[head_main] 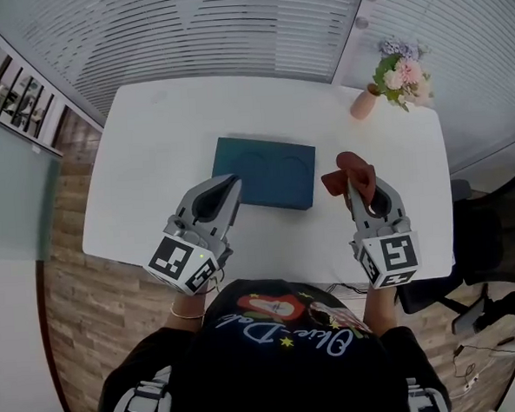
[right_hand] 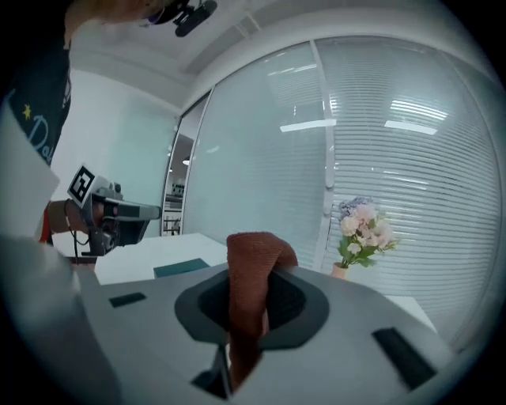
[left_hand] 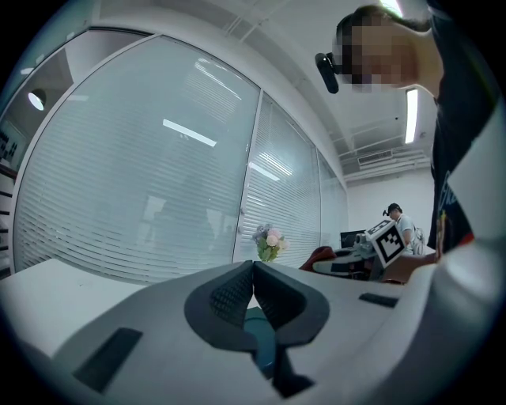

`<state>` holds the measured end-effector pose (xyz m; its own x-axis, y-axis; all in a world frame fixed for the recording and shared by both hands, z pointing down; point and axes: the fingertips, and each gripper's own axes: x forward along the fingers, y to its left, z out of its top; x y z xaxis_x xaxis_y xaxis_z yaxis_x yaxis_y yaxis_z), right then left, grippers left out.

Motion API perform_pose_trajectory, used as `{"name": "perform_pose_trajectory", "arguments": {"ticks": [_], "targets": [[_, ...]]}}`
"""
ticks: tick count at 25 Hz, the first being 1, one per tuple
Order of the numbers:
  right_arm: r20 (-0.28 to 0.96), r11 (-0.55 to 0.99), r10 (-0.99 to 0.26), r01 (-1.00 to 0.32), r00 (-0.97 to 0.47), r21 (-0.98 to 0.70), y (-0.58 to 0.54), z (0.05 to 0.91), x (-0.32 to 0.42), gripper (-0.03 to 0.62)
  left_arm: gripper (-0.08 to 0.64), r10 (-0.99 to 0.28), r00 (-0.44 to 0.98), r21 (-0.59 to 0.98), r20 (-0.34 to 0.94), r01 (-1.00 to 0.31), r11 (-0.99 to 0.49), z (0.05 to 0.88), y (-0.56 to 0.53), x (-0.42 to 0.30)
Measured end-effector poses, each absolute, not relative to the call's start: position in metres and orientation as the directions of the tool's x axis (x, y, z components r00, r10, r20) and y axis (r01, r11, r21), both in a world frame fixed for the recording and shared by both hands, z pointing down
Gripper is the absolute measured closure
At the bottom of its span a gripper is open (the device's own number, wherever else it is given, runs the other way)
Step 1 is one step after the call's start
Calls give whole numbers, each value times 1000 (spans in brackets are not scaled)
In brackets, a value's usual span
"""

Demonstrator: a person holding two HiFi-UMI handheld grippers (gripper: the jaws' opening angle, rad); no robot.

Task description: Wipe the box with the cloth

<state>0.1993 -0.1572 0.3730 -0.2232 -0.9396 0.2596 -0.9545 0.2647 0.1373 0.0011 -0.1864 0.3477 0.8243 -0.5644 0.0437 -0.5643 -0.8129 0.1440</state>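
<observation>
A flat dark teal box (head_main: 267,171) lies in the middle of the white table (head_main: 150,155). My left gripper (head_main: 230,187) hovers over the box's near left corner, jaws shut with nothing between them; in the left gripper view its tips (left_hand: 253,270) meet. My right gripper (head_main: 358,179) is held to the right of the box, shut on a reddish-brown cloth (head_main: 349,171). The cloth (right_hand: 251,277) bunches up between the jaws in the right gripper view, where the box (right_hand: 180,267) shows far off at the left.
A small pink vase of flowers (head_main: 395,79) stands at the table's far right corner. A black chair (head_main: 494,230) sits to the right of the table. Glass walls with blinds run behind the table; wood floor lies on the left.
</observation>
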Motion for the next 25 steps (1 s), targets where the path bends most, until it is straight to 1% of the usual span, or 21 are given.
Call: {"name": "perform_pose_trajectory", "arguments": {"ticks": [4, 6, 25], "targets": [[154, 243, -960, -969, -233, 51, -157, 356, 198, 549, 555, -564, 825, 138, 42, -564, -814, 345, -187, 2], [125, 249, -961, -968, -246, 7, -158, 352, 195, 551, 555, -565, 824, 136, 41, -565, -814, 345, -187, 1], [130, 270, -955, -963, -268, 2, -154, 352, 186, 552, 555, -566, 823, 141, 48, -567, -812, 347, -181, 1]]}}
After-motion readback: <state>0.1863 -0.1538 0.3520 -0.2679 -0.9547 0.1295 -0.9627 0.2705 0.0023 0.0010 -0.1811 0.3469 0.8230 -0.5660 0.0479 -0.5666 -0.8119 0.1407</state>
